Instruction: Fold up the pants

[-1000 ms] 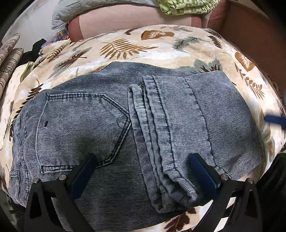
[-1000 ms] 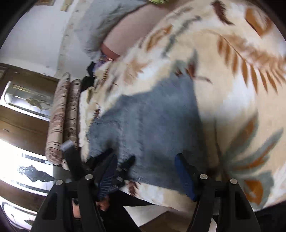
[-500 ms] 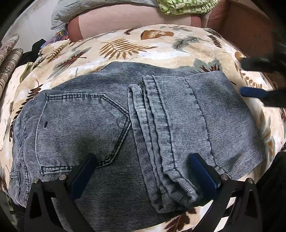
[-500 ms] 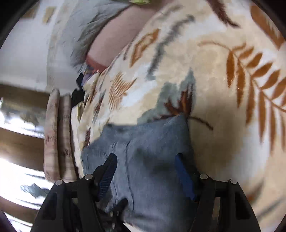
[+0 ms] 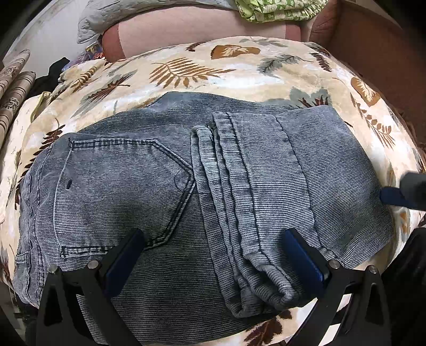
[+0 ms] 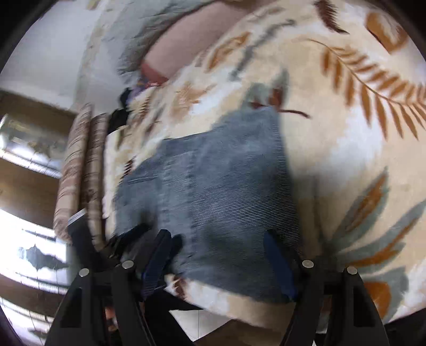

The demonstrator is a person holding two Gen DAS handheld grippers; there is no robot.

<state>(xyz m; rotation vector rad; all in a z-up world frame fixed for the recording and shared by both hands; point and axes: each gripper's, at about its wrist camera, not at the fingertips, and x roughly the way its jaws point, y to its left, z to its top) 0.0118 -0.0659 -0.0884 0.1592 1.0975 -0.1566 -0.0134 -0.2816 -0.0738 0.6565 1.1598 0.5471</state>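
Blue-grey jeans [image 5: 202,191] lie folded on a leaf-patterned blanket [image 5: 186,69], back pocket at the left and leg ends doubled over at the middle. My left gripper [image 5: 213,263] is open, its fingers straddling the near edge of the jeans and holding nothing. My right gripper [image 6: 218,260] is open over the right near corner of the jeans [image 6: 218,186]. One blue fingertip [image 5: 394,197] of the right gripper shows at the right edge of the left wrist view, beside the jeans.
A pink bolster [image 5: 186,29], a grey quilt [image 5: 111,16] and green cloth [image 5: 277,10] lie at the bed's far end. Rolled striped mats [image 6: 77,170] stand at the left. A brown headboard [image 5: 378,50] is at the right. The blanket's front edge drops to the floor [image 6: 202,324].
My right gripper swung from the far right corner of the jeans back toward their near right edge. The left gripper and jeans have not moved.
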